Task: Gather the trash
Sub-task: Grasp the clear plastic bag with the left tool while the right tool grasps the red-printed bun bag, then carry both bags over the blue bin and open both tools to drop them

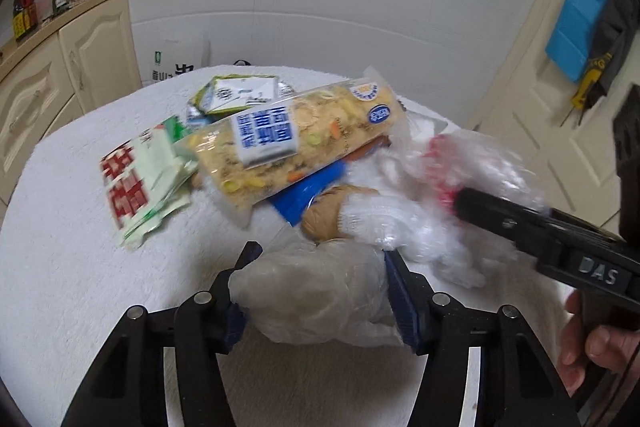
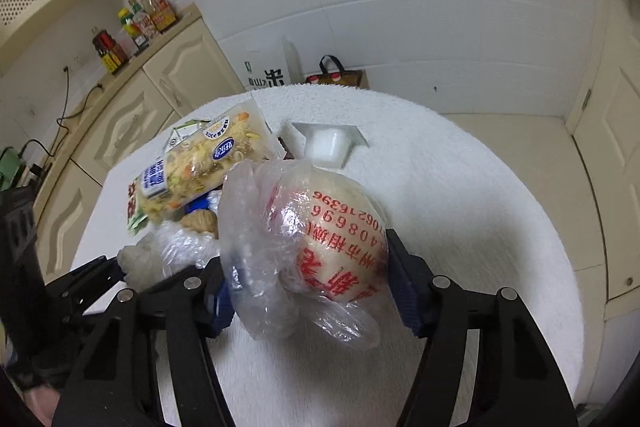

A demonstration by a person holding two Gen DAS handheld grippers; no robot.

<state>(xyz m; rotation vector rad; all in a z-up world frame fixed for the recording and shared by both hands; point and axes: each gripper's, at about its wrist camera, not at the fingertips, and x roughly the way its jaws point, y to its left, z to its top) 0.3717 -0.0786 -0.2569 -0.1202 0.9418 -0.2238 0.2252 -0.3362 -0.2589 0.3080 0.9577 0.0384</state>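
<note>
Between left gripper [image 1: 320, 279] pads: crumpled clear bag [image 1: 316, 291], pinched from both sides on white table cover [image 1: 60, 267]. Right gripper [image 2: 308, 275] clamps red-printed plastic bag [image 2: 316, 239]. Just beyond both claws: noodle packet [image 1: 288, 143], green wrappers [image 1: 144, 183].
</note>
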